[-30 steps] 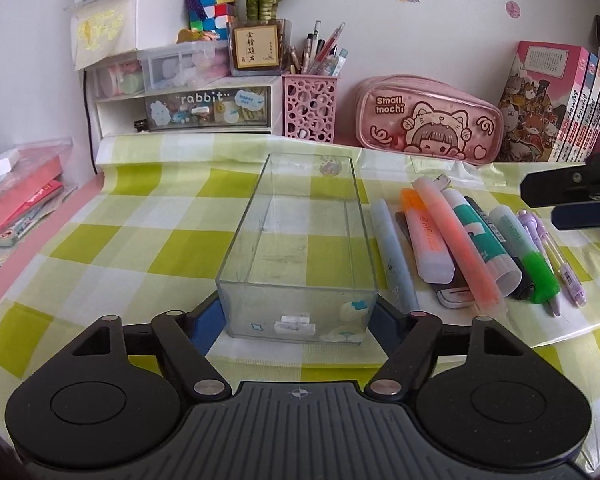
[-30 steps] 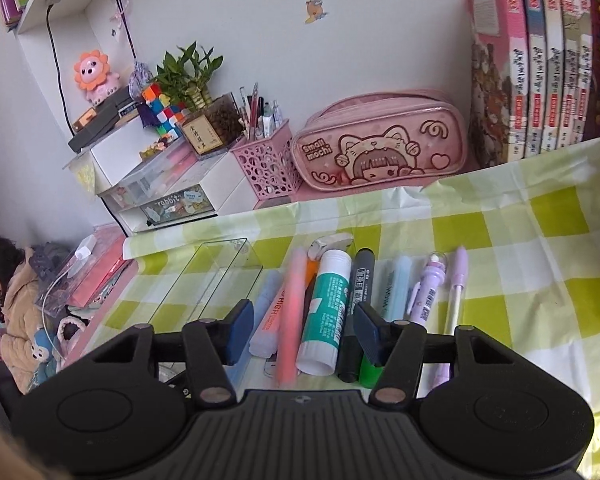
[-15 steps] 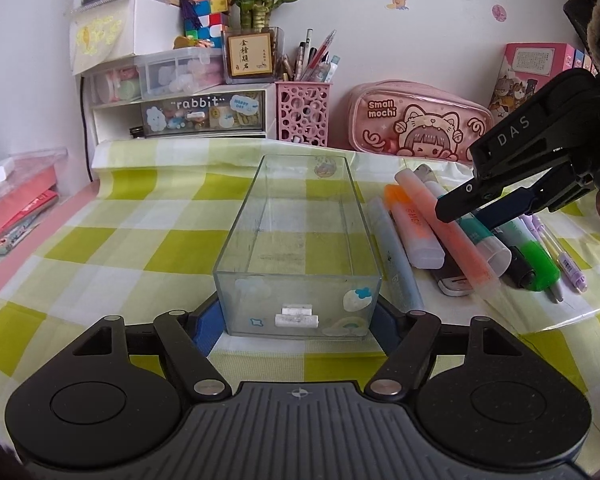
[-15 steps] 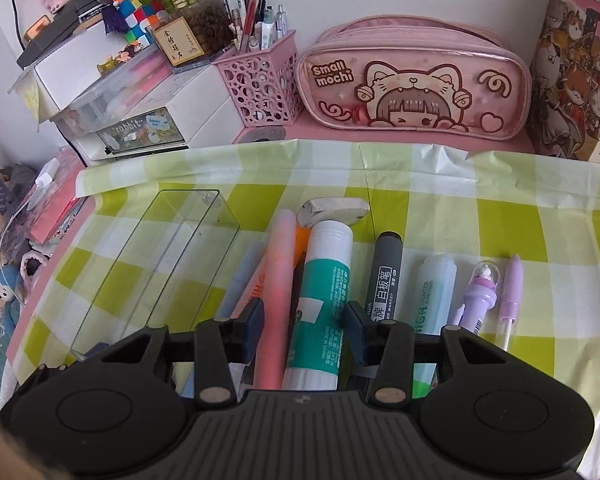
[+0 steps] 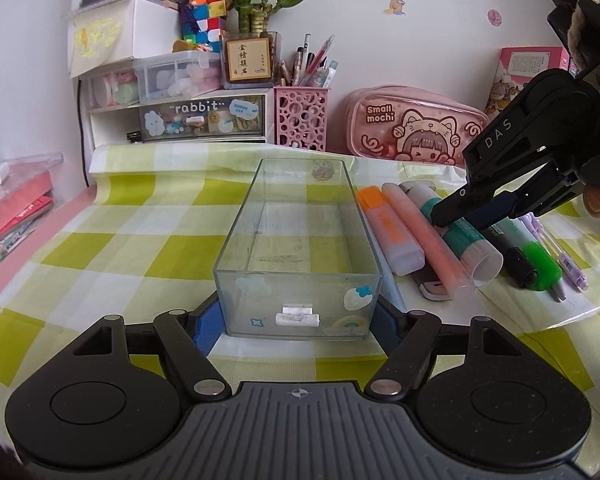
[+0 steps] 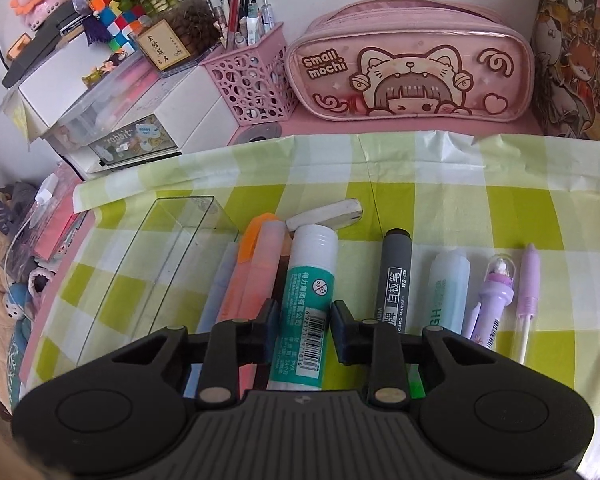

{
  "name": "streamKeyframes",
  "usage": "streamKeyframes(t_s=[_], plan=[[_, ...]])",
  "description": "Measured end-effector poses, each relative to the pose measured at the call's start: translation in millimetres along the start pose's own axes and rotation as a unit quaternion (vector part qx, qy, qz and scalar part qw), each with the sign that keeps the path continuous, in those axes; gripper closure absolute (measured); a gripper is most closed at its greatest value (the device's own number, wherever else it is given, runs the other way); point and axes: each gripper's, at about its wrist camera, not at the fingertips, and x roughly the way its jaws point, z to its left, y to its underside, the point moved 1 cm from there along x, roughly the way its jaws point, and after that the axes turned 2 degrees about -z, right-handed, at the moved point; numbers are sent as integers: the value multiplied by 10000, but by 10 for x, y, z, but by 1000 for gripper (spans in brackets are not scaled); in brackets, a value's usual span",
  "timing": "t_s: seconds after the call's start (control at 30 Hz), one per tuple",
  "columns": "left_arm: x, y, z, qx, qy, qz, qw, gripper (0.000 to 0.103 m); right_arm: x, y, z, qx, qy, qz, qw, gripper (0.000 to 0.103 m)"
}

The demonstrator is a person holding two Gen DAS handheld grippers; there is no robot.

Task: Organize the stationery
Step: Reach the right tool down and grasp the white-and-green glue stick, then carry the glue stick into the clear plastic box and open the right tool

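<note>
Green-checked tabletop (image 6: 420, 204) | right gripper (image 6: 303, 330) jaws closing astride white-and-teal glue stick (image 6: 306, 300), its axis along them | left gripper (image 5: 298, 322) clamps clear plastic tray (image 5: 300, 240)

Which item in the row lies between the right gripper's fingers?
The glue stick with the teal label: the closing right gripper straddles it alone; the others lie outside.
</note>
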Motion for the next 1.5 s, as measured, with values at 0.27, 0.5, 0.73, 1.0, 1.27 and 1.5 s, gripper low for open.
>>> streamKeyframes(t_s=[0.27,0.5,0.73,1.0,1.27,1.5], plan=[[-9,-1,-3,-30,-22,-5,10000,31,-225,58,-200,819,-207,-345,9958,82],[-16,10,-21,-24,-47,-14,10000,31,-448,-39,81,1030,-625,-679,9904,82],[-19,15,-18,-16,-29,-22,10000,31,-329,-31,334,1023,-841,-565,9896,83],[-16,15,-14,-13,-30,-24,10000,31,-125,-63,666,997,-951,-344,9899,84],[-15,9,-6,-6,-3,-27,10000,31,190,-1,985,305,-761,215,9964,103],[-11,3,8,-5,21,0,10000,31,-15,35,989,-33,-1091,376,9933,81]])
